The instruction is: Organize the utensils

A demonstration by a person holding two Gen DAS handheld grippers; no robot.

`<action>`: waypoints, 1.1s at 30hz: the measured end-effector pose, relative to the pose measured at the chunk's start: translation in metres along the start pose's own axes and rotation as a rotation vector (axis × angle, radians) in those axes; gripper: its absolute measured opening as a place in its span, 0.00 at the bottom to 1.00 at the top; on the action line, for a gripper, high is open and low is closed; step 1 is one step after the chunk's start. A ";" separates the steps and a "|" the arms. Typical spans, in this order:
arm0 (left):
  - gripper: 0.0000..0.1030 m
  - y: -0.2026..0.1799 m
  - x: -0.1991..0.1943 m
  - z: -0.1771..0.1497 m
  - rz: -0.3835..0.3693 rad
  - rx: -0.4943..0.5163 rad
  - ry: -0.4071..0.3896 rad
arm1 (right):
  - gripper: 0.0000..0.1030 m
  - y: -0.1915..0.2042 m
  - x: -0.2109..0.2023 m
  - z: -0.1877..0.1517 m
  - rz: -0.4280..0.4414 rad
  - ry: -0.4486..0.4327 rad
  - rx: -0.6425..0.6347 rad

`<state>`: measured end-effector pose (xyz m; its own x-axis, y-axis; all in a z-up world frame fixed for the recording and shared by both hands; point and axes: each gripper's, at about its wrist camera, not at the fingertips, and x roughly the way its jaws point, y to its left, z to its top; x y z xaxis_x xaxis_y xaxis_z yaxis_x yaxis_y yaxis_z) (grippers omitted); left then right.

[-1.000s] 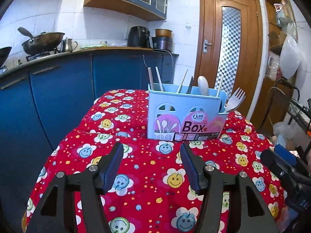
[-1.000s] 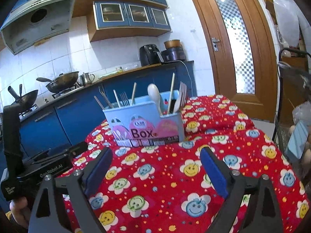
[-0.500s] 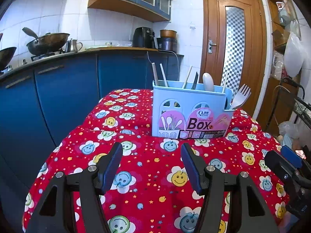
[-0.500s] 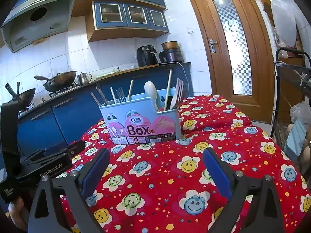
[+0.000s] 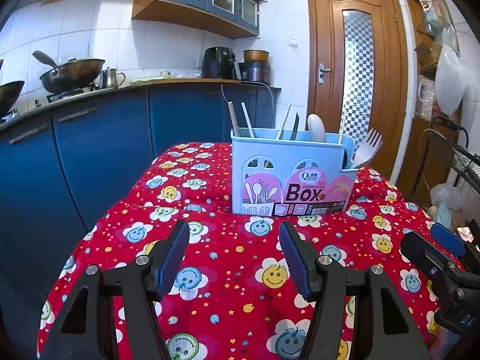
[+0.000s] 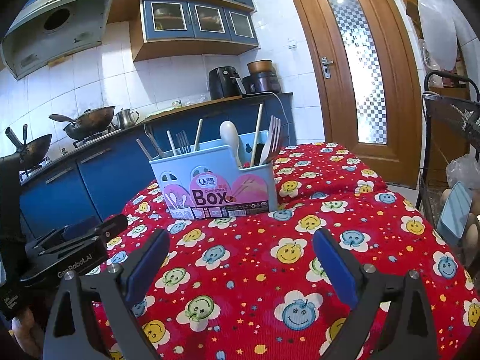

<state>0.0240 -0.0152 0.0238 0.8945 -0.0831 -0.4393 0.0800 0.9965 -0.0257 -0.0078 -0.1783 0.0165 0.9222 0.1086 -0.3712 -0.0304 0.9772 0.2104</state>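
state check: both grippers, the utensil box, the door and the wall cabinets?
left gripper: open, empty, above the cloth
right gripper: open, empty, above the cloth
utensil box: upright on the red tablecloth, utensils standing in it
white spoon: upright in the box, bowl up
door: closed
wall cabinets: doors closed

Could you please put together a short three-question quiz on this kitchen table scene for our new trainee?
1. True or false: the left gripper holds a utensil.
2. Which stands in the blue utensil box? A) white spoon B) whisk C) ladle
3. What covers the table beneath the box?

Key: 1. False, both it and the right gripper are open and empty. 2. A. 3. A red smiley-flower cloth.
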 end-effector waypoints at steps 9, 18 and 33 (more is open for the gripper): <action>0.62 0.000 0.000 0.000 0.007 -0.005 0.000 | 0.95 -0.001 0.000 0.000 0.000 0.001 -0.001; 0.62 0.002 -0.001 0.001 0.008 -0.008 -0.002 | 0.95 -0.001 0.000 0.000 0.001 0.001 0.000; 0.62 0.002 -0.001 0.000 0.008 -0.007 -0.003 | 0.95 0.000 0.000 0.000 0.000 0.001 -0.001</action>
<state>0.0236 -0.0133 0.0245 0.8965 -0.0747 -0.4367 0.0694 0.9972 -0.0282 -0.0080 -0.1787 0.0165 0.9218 0.1085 -0.3721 -0.0306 0.9774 0.2092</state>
